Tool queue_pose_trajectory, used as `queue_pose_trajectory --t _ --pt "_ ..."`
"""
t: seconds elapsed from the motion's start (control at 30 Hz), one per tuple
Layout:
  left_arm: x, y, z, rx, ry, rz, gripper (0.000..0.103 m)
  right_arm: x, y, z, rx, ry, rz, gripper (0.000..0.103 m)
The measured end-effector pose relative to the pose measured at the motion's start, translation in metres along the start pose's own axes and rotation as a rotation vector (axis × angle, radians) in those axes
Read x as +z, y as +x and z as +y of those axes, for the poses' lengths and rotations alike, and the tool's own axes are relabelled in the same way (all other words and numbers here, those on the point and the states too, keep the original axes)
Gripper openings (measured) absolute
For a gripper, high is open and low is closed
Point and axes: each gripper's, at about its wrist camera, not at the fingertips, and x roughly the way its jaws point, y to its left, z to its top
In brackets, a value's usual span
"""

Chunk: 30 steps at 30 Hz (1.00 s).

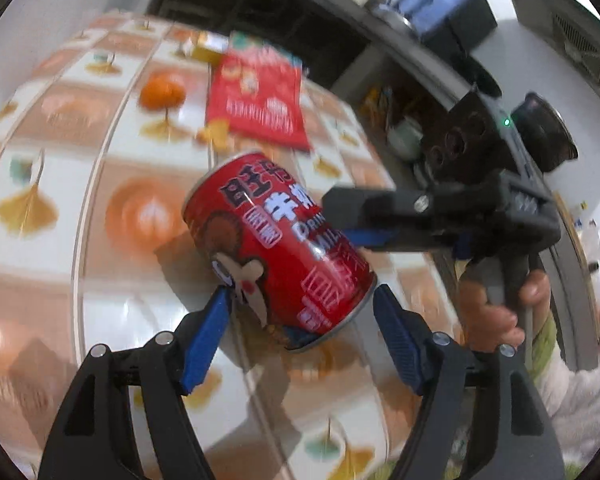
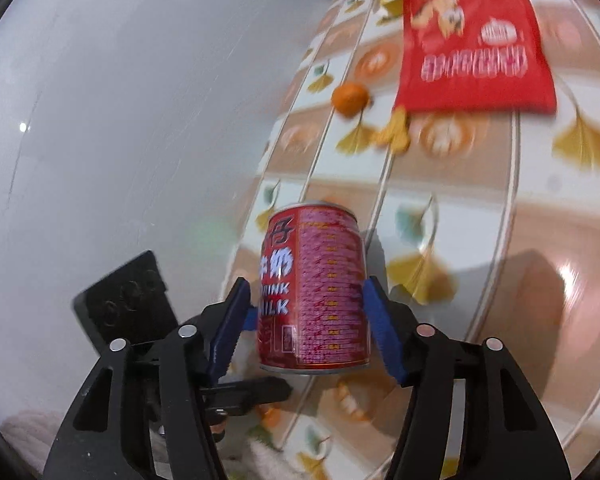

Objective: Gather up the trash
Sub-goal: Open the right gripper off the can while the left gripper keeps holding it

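Tiled-pattern worktop [image 2: 540,240] | right tongs [image 2: 306,320] clamped on red milk can [image 2: 314,288], lifted | left tongs [image 1: 300,304] apart, straddling its base, not pressing | beyond: tangerine [image 2: 350,98], red snack bag [image 2: 476,40] | risk: can slips if the clamp loosens during handover

can [image 2: 314,288]: "DRINK MILK", 牛奶 (white letters) | red packet [image 2: 474,36]: print blurred, unreadable
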Motion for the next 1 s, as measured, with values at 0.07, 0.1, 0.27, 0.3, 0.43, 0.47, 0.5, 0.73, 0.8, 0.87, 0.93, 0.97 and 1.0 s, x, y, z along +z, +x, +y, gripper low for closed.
queue_pose_trajectory --t 0.07,0.1,0.27,0.3,0.43,0.47,0.5,0.73,0.8,0.87,0.93,0.97,1.0 --pt "-0.01 -0.003 0.0 0.007 0.002 0.028 0.07 -0.01 0.003 0.002 0.016 0.02 -0.007 0.054" --pt "-0.014 -0.005 0.0 0.014 0.007 0.038 0.07 -0.015 0.004 0.003 0.022 0.03 -0.01 0.054" --pt "-0.026 -0.015 -0.003 0.017 0.02 0.04 0.073 -0.025 0.01 -0.006 0.065 0.093 -0.026 0.053" --pt "-0.025 -0.015 -0.002 0.021 0.01 0.042 0.073 -0.027 0.011 -0.009 0.084 0.115 -0.025 0.053" --pt "-0.019 -0.016 0.002 0.038 -0.031 0.041 0.077 -0.035 0.022 -0.014 0.133 0.162 -0.008 0.053" --pt "-0.017 -0.017 0.002 0.047 -0.033 0.037 0.078 -0.038 0.024 -0.016 0.151 0.173 0.004 0.053" --pt "-0.017 -0.018 0.001 0.055 -0.032 0.034 0.079 -0.041 0.026 -0.017 0.172 0.186 0.015 0.053" --pt "-0.011 -0.004 -0.01 0.186 0.05 0.035 0.079 -0.048 0.018 -0.035 0.202 0.244 -0.009 0.053" --pt "-0.009 0.001 -0.011 0.217 0.071 0.04 0.079 -0.046 0.01 -0.036 0.184 0.239 -0.037 0.054" --pt "-0.009 0.006 -0.01 0.237 0.08 0.052 0.079 -0.042 -0.001 -0.034 0.156 0.218 -0.065 0.055" --pt "-0.009 0.008 -0.006 0.24 0.074 0.056 0.079 -0.036 -0.015 -0.03 0.12 0.186 -0.091 0.058" --pt "-0.009 0.008 -0.005 0.231 0.069 0.055 0.078 -0.027 -0.02 -0.025 0.098 0.158 -0.105 0.06" --pt "-0.01 0.007 -0.004 0.224 0.066 0.055 0.078 -0.017 -0.023 -0.018 0.074 0.126 -0.114 0.062"
